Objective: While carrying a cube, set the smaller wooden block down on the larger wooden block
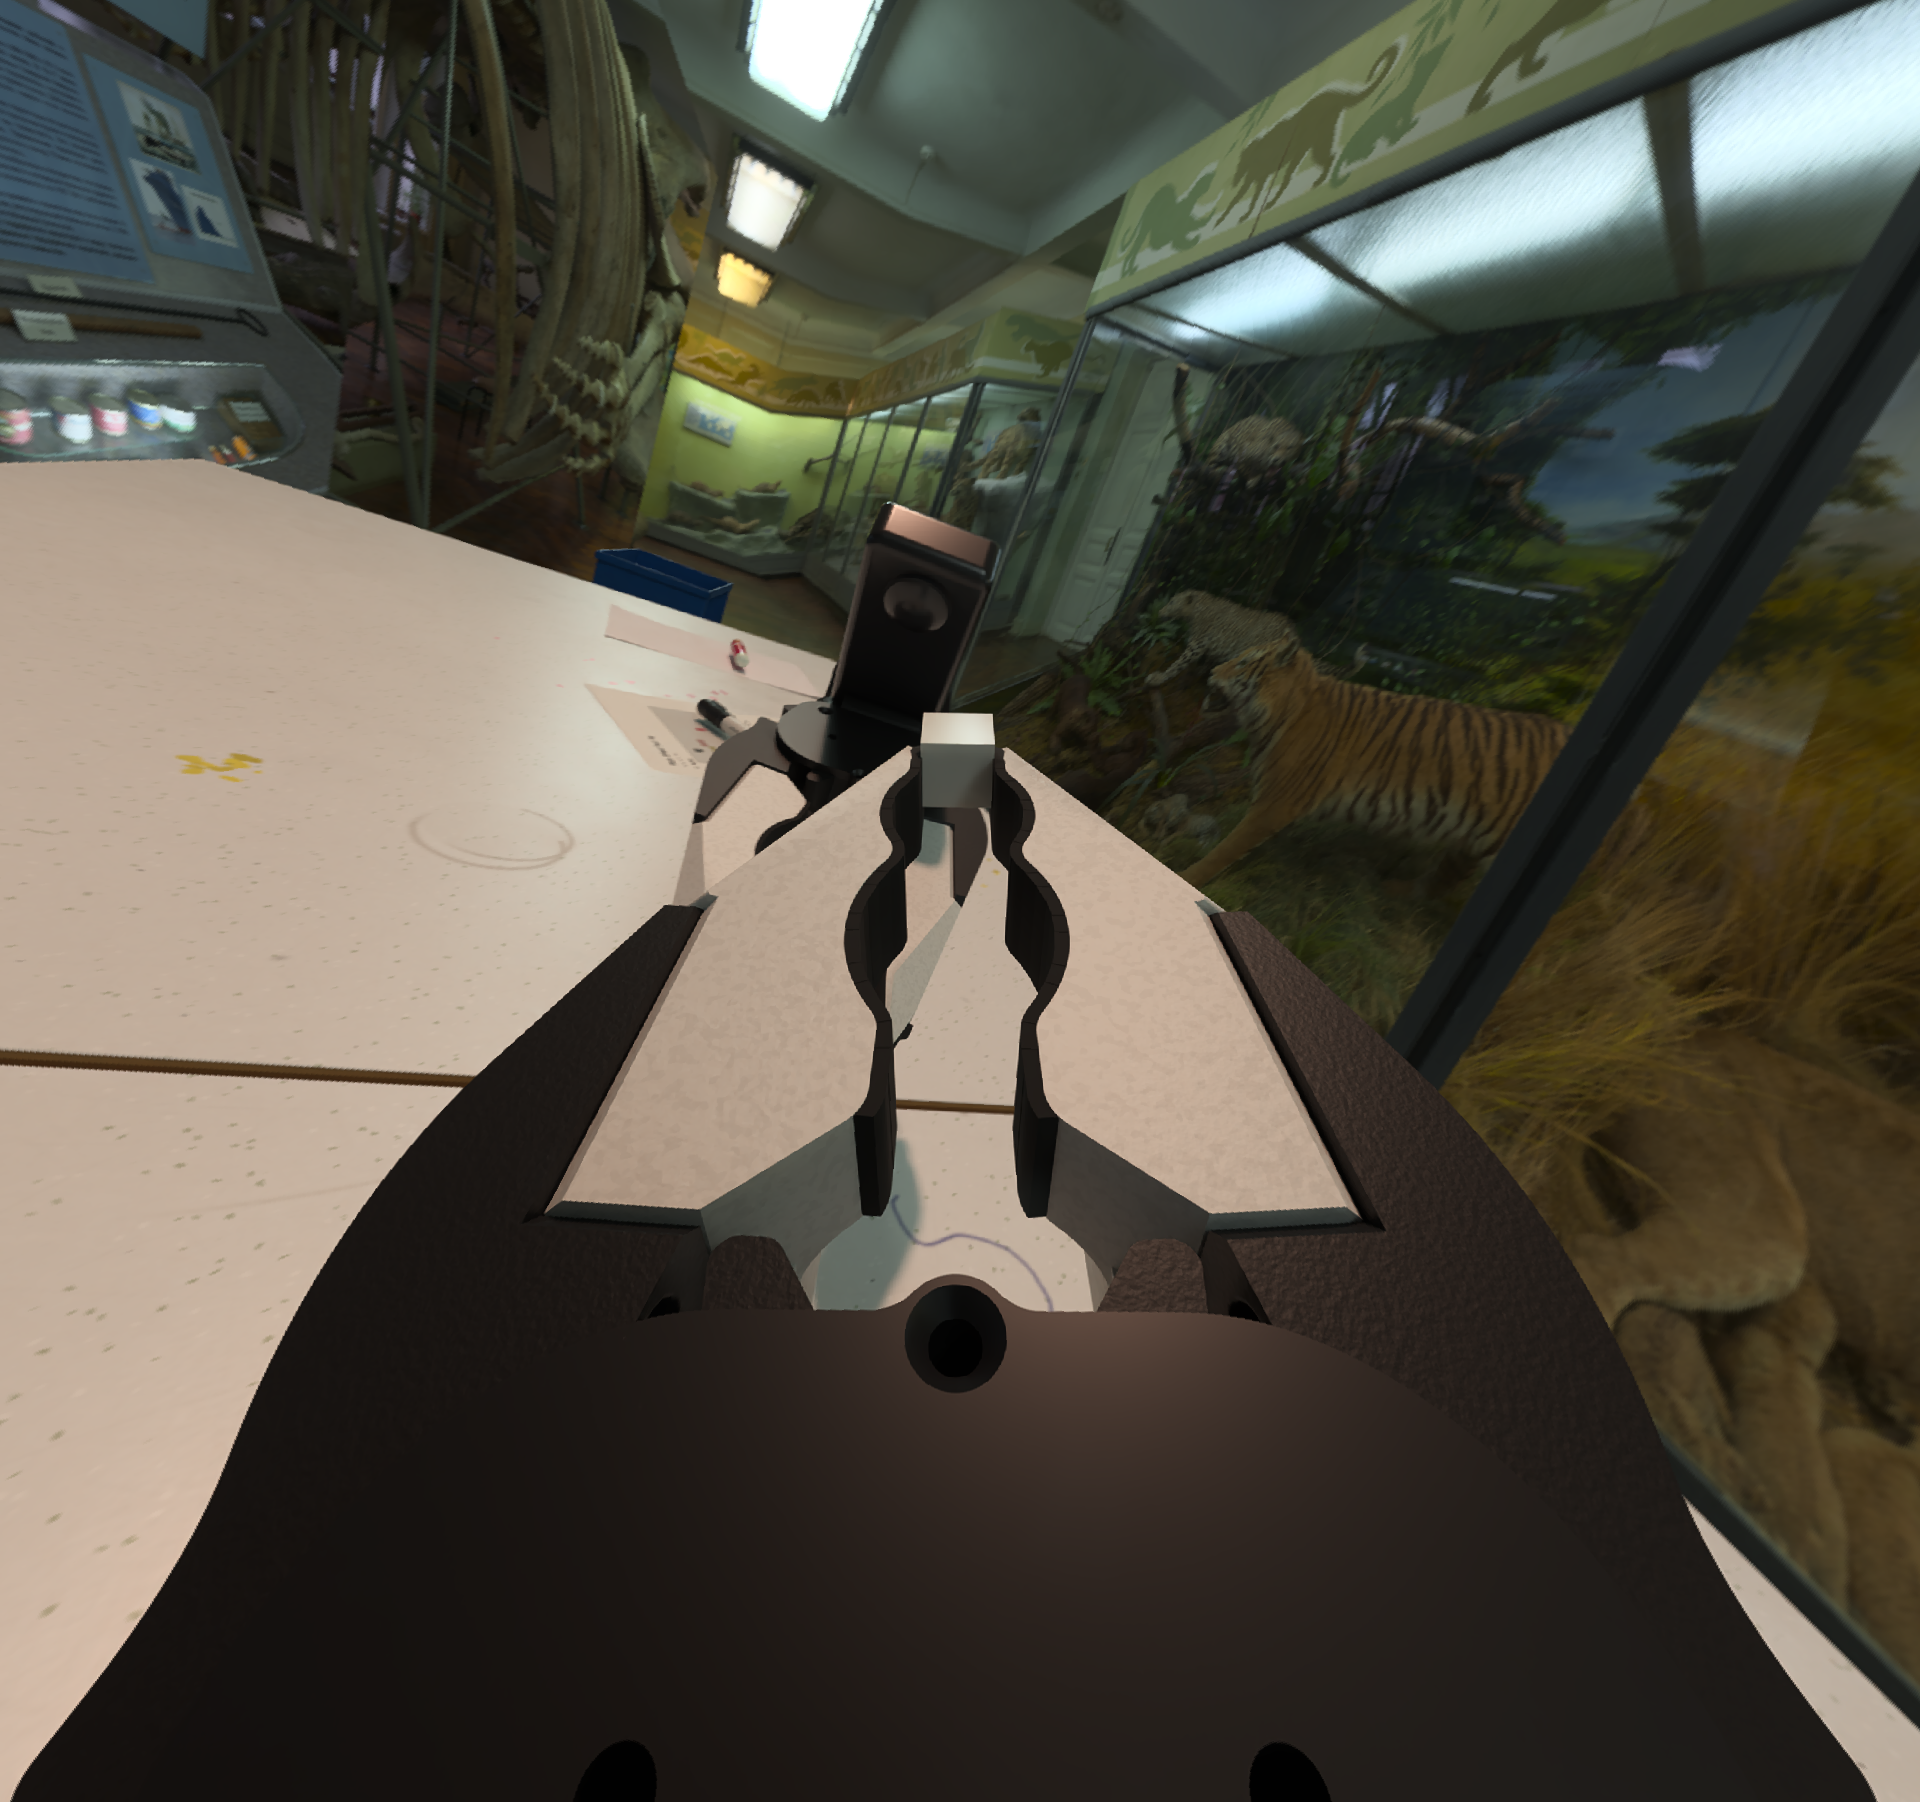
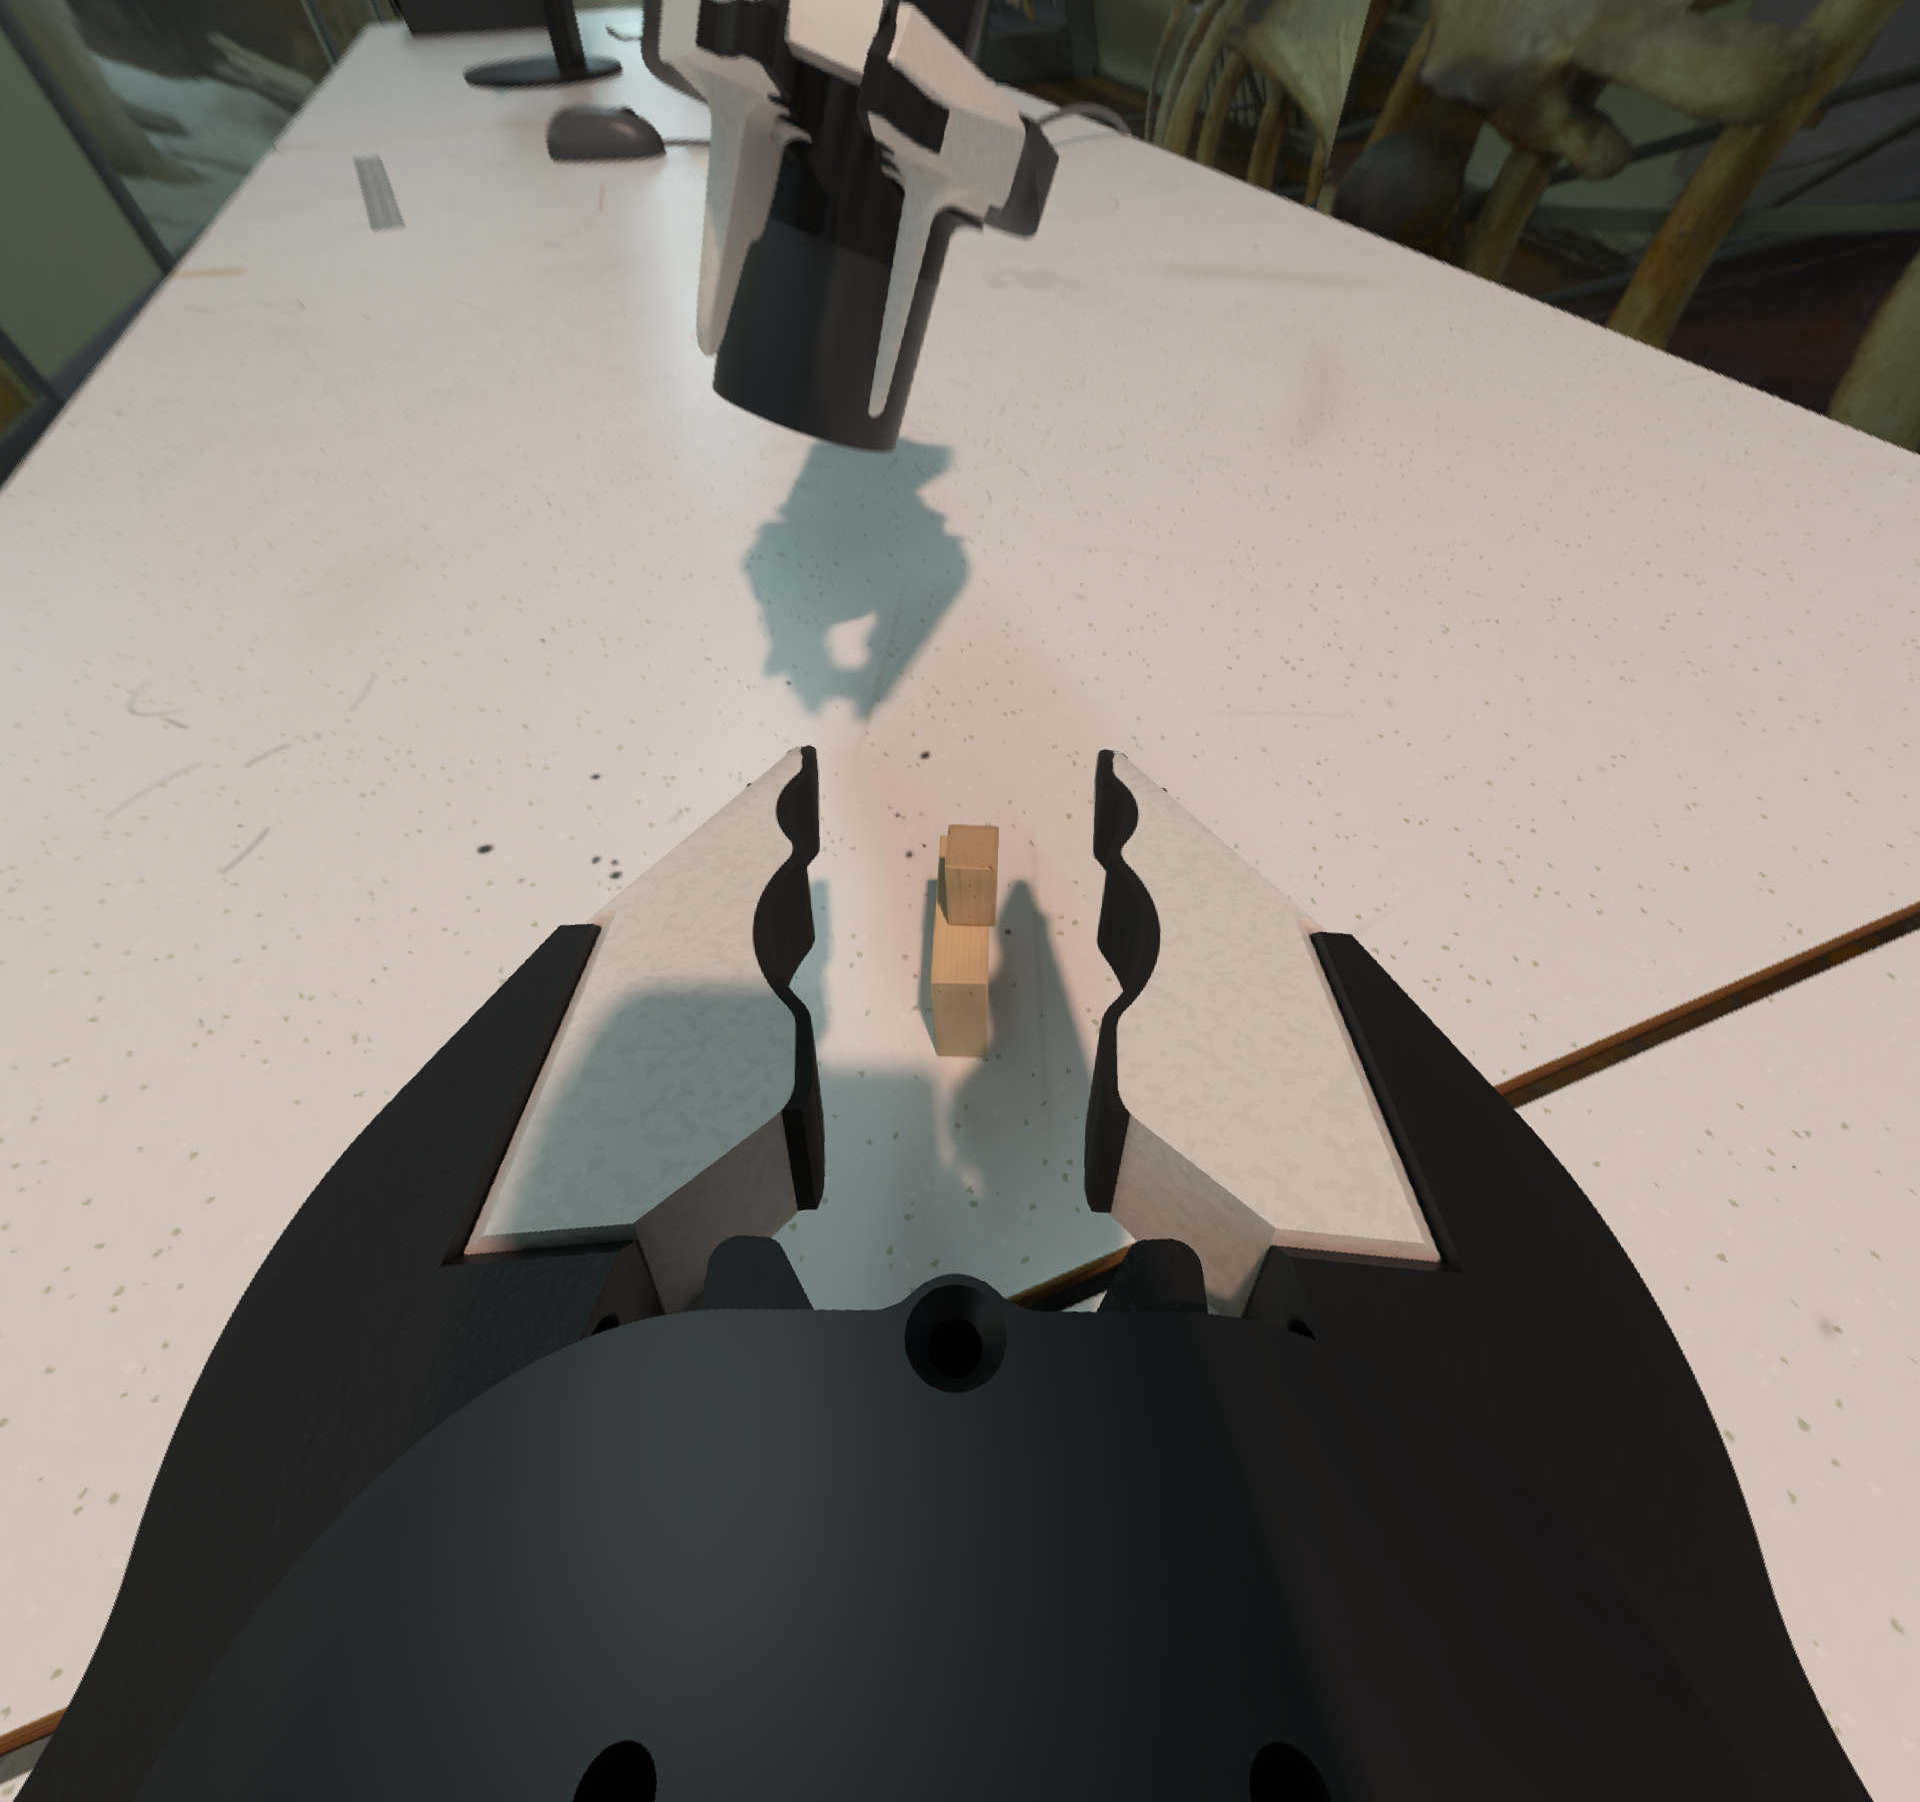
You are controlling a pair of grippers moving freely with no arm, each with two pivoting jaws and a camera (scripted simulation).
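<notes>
In the right wrist view my right gripper point(image 2: 956, 776) is open and empty, held above the white table point(image 2: 416, 609). Below the gap between its fingers the smaller wooden block point(image 2: 971, 874) rests on the far end of the larger wooden block point(image 2: 958, 994), which lies flat. Neither finger touches the blocks. In the left wrist view my left gripper point(image 1: 957, 788) is shut on a small pale cube point(image 1: 958, 750) at its fingertips, held in the air. The left gripper's body point(image 2: 821, 298) also shows in the right wrist view, hovering beyond the blocks. The wooden blocks are hidden in the left wrist view.
A monitor stand point(image 2: 540, 59) and a mouse point(image 2: 603, 131) sit at the table's far end. A blue bin point(image 1: 663, 580), papers and a black marker point(image 1: 717, 713) lie near the edge by the glass display case point(image 1: 1558, 713). A dark seam point(image 2: 1662, 1009) crosses the table.
</notes>
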